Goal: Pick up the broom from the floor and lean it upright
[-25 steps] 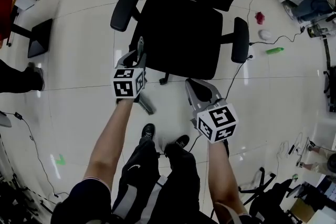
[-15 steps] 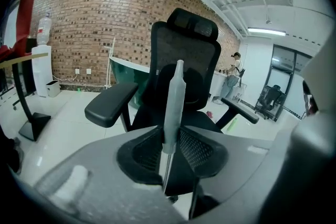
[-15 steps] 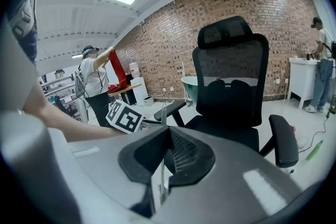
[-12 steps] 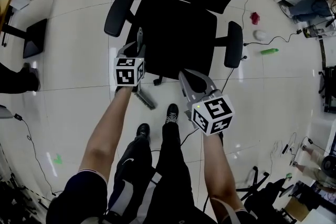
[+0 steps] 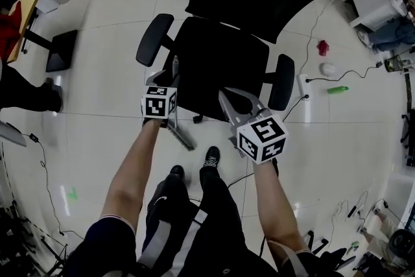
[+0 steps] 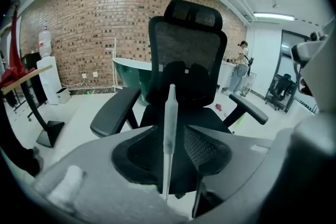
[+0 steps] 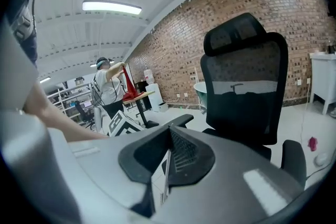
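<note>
A glossy white tiled floor point(image 5: 97, 107) fills the head view, with cables trailing over it. The left gripper view shows a red brick wall point(image 6: 89, 23) behind. A black mesh office chair with headrest and armrests point(image 5: 220, 61) stands in the middle, facing the person.

The slim grey broom with a pale handle point(image 6: 169, 113) stands upright just at the front edge of the seat, near the chair's armrest. Its lower end is on the tiles beside the person's black shoes point(image 5: 211, 156). Whether it touches the seat cannot be told.

The left gripper point(image 5: 163, 78) has its jaws opening. The handle stands between them with a gap on each side. The right gripper point(image 5: 235, 100) hovers just beside the seat's other front corner, its jaws together on nothing.

On the floor well beyond the chair lie a small green bottle point(image 5: 338, 89) and a small red object point(image 5: 323, 47).

Only the left gripper view shows a green tub point(image 6: 131, 73) by the wall. Only the right gripper view shows a person at a table point(image 7: 107, 86), and shelves.
</note>
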`<action>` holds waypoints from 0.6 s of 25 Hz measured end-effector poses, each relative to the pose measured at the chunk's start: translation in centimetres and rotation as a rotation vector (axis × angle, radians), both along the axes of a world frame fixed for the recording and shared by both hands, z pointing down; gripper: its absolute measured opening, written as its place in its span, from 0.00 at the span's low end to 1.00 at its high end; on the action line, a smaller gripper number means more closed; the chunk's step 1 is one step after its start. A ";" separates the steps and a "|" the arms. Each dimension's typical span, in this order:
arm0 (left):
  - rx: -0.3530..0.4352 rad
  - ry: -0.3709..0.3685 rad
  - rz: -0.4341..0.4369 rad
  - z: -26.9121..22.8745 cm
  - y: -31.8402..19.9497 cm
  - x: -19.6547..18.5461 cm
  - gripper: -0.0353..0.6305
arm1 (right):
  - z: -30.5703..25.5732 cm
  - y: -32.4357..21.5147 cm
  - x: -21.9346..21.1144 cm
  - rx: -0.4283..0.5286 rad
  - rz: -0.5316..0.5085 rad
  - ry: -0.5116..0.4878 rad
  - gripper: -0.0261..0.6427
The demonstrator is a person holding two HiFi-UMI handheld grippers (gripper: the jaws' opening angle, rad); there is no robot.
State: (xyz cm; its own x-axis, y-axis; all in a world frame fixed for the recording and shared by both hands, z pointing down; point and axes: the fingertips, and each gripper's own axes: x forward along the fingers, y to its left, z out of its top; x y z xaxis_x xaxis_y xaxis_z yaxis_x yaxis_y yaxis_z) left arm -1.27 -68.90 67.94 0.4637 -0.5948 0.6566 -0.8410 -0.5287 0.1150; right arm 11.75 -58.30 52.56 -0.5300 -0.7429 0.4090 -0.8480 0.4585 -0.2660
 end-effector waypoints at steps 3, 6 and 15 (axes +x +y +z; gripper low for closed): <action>0.040 0.034 0.003 -3.8 0.1 -0.9 0.29 | -1.6 -1.3 -0.2 0.042 -0.022 -0.014 0.05; 0.081 0.133 0.055 -8.8 0.1 -1.5 0.29 | -3.7 -2.9 -1.3 0.102 -0.014 -0.031 0.05; 0.193 0.364 0.211 -21.4 6.0 -3.2 0.06 | -8.6 -1.8 -6.1 0.156 0.092 -0.030 0.05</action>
